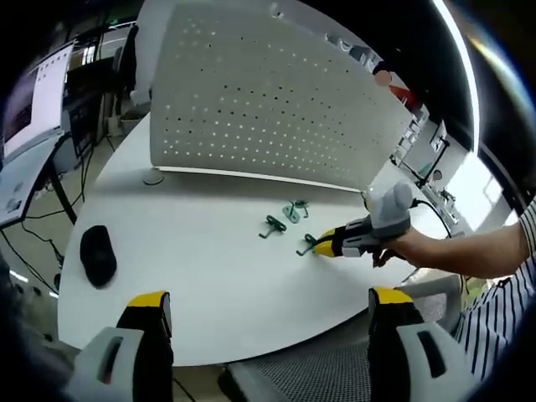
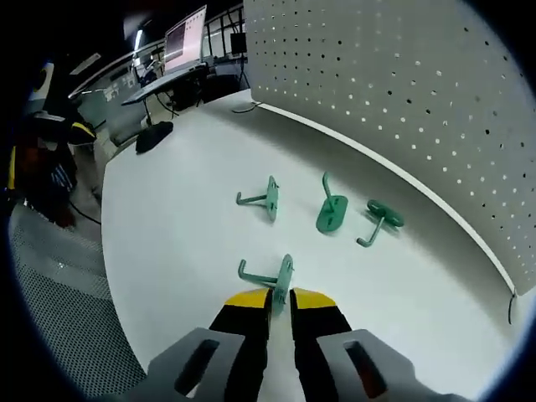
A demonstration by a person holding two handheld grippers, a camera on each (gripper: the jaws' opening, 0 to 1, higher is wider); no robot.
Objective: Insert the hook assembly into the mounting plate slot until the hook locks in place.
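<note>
In the right gripper view, my right gripper (image 2: pixel 281 301) is shut on the flat plate of a green hook (image 2: pixel 283 276) that rests low on the white table (image 2: pixel 167 218), its prong pointing left. Three more green hooks lie beyond it: one (image 2: pixel 264 198), a second (image 2: pixel 331 209) and a third (image 2: pixel 378 219). The white perforated mounting plate (image 2: pixel 402 92) stands upright behind them. In the left gripper view, my left gripper (image 1: pixel 272 306) hangs open over the table's near edge, far from the hooks. There the right gripper (image 1: pixel 331 244) grips the hook (image 1: pixel 306 245) in front of the perforated plate (image 1: pixel 268 100).
A black mouse (image 1: pixel 98 254) lies on the table's left side, also seen far back as the mouse (image 2: pixel 155 134). A grey mesh chair (image 1: pixel 335 377) sits under the near edge. Desks with monitors (image 2: pixel 186 38) stand beyond the table. A person's arm in a striped sleeve (image 1: pixel 502 285) reaches in.
</note>
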